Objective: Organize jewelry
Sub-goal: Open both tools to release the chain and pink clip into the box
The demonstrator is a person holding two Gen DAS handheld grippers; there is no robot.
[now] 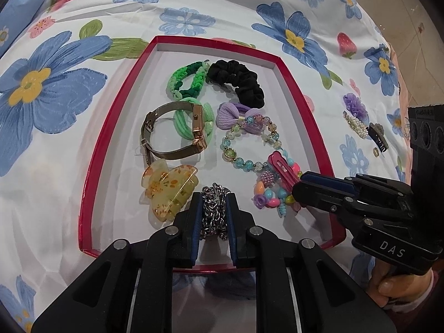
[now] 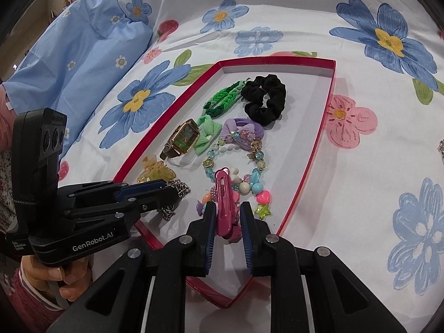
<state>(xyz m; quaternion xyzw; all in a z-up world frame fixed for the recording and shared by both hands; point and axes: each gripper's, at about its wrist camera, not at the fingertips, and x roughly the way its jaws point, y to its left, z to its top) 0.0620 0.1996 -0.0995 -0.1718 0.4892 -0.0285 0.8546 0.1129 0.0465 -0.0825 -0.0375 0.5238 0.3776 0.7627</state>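
Note:
A red-rimmed box (image 1: 116,116) (image 2: 313,149) lies on a floral cloth and holds jewelry. My left gripper (image 1: 214,205) (image 2: 172,194) is shut on a bunched silver chain (image 1: 215,208) (image 2: 181,190) low over the box's near edge. My right gripper (image 2: 228,213) (image 1: 298,183) is shut on a pink hair clip (image 2: 224,194) (image 1: 283,169), above a colourful bead bracelet (image 1: 273,197) (image 2: 258,191). Inside also lie a gold watch (image 1: 172,136) (image 2: 184,138), a yellow claw clip (image 1: 169,188) (image 2: 155,170), green hair ties (image 1: 188,82), a black scrunchie (image 1: 238,82) (image 2: 265,100), a purple bow (image 1: 231,115) and a pastel bead bracelet (image 1: 249,141).
On the cloth right of the box lie a purple flower clip (image 1: 356,105), a pearl clip (image 1: 355,125), a dark small claw clip (image 1: 377,136) and a small ring (image 1: 376,152). A blue pillow (image 2: 77,47) lies at the far left.

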